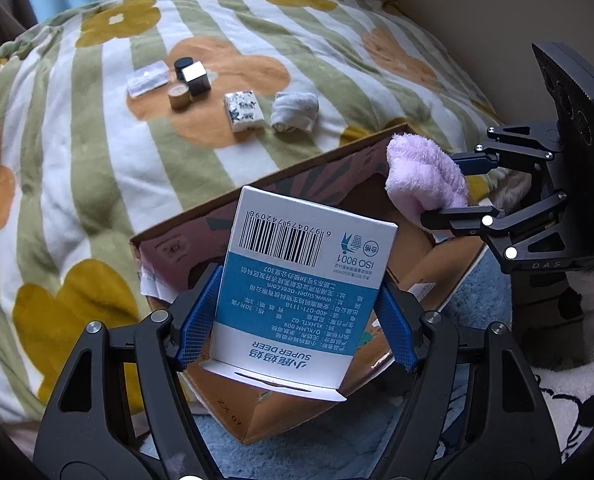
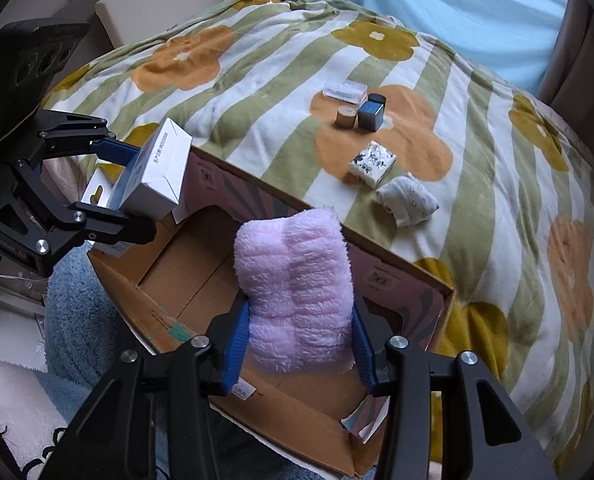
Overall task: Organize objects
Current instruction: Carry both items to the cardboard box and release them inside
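Now both loads hang over the open cardboard box (image 2: 185,280) beside the bed: the left gripper (image 1: 297,320) clamps the white carton (image 1: 301,280) upright, the right gripper (image 2: 297,344) squeezes the pink towel (image 2: 297,284), seemingly nearer the floor.

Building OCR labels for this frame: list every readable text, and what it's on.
"6 970479 742098", under the barcode on the blue and white box held in the left gripper.
"ISO 9001", same box.
"SUPER DEER", same box.
"www.super-deer.com", same box.
"400-071-1118", same box.
Chinese fine print on the box: too small to read.
"DAS", on the right gripper.
"ZX TO", possibly, on the cardboard box.
Stamps on the cardboard box wall: blurred.
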{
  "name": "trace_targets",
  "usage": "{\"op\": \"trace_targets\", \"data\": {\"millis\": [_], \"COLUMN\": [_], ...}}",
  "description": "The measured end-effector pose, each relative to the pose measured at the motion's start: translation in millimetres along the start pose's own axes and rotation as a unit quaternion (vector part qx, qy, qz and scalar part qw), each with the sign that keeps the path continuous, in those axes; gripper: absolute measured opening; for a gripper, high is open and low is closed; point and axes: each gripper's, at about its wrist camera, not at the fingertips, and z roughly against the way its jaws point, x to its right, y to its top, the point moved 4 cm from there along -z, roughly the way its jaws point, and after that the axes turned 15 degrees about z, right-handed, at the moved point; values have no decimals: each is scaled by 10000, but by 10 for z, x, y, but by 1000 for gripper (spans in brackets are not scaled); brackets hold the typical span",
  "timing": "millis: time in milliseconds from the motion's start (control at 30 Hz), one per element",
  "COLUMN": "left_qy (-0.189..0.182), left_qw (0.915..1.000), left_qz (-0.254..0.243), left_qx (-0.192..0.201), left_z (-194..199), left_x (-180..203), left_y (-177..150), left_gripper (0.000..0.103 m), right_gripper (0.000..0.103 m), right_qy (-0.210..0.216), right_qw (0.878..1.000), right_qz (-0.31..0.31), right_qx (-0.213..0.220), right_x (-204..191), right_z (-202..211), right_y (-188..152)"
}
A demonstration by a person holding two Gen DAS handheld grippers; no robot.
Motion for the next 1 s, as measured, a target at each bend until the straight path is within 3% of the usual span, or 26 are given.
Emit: {"op": "trace_targets", "data": {"millis": [167, 533, 633, 667, 700, 767, 867, 1000], "left_qy": [41, 730, 741, 734, 727, 773, 875, 801], "left_qw": [9999, 9964, 9965, 9968, 9970, 9967, 9957, 9961], "left_qz": [-45, -424, -376, -323, -279, -246, -304, -358], "left_qx": [-124, -86, -59, -65, -57, -27, -13, -11], "left_z": [-174, -213, -211, -213, -213, -218, -236, -249], "left_x": [23, 118, 138, 131, 117, 76, 33, 35], "left_y": [-101, -130, -140, -146, -149, -160, -207, -253], "left_gripper": [70, 71, 85, 101, 103, 103, 103, 103], "right_gripper": [42, 42, 44, 50, 66, 83, 84, 95], "right_qy": [63, 218, 134, 138, 157, 125, -50, 6], "right_qw": [9998, 9994, 9997, 9997, 9994, 9988, 9991, 9990], "right_qz": [-57, -226, -96, -106, -123, -139, -81, -199], "right_qx": [-153, -137, -154, -188, -269, -442, -423, -389], "right_x": [-50, -44, -65, -63, -59, -46, -15, 42], "right_z": [-162, -198, -182, -188, -209, -258, -285, -303], "right_y": [-145, -179, -170, -178, -190, -237, -314, -390]}}
